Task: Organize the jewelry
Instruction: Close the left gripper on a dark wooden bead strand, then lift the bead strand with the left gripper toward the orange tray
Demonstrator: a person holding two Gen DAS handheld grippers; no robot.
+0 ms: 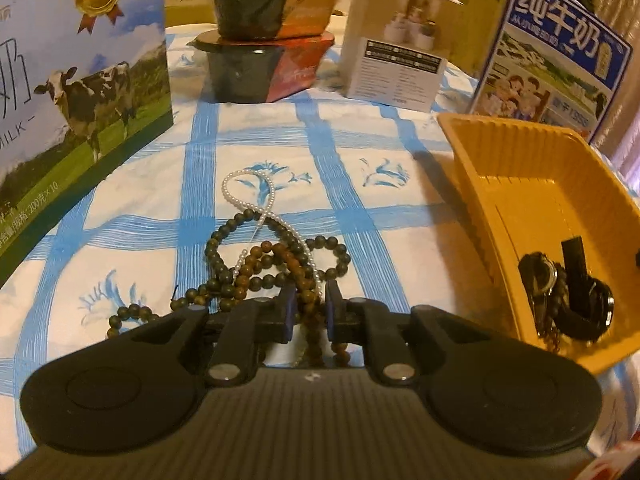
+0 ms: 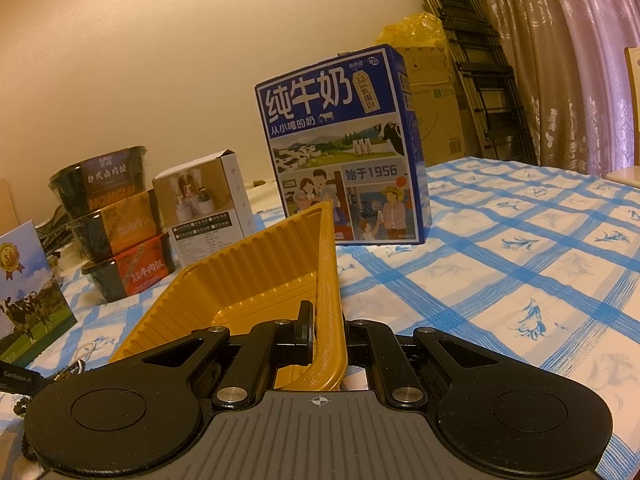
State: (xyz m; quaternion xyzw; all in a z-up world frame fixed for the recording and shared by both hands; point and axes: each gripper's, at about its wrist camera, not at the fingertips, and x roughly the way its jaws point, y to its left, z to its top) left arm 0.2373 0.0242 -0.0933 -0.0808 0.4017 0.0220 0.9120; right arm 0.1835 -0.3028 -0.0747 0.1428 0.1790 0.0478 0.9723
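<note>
Beads lay tangled on the checked tablecloth (image 1: 360, 128): a brown bead strand (image 1: 298, 276), a dark green bead strand (image 1: 224, 240) and a white pearl strand (image 1: 256, 192) crossed one another. The left gripper (image 1: 308, 308) had its 2 fingers closed around the brown strand. The right gripper (image 2: 326, 330) was clamped on the rim of the yellow tray (image 2: 240, 264), tilting it. A slow, straight lift seemed wise, so the other strands could slip free before the carry to the tray, where dark items (image 1: 568, 292) already sat.

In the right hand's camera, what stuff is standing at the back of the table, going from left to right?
Cow milk box → stacked food bowls → small white box → blue milk carton.
</note>
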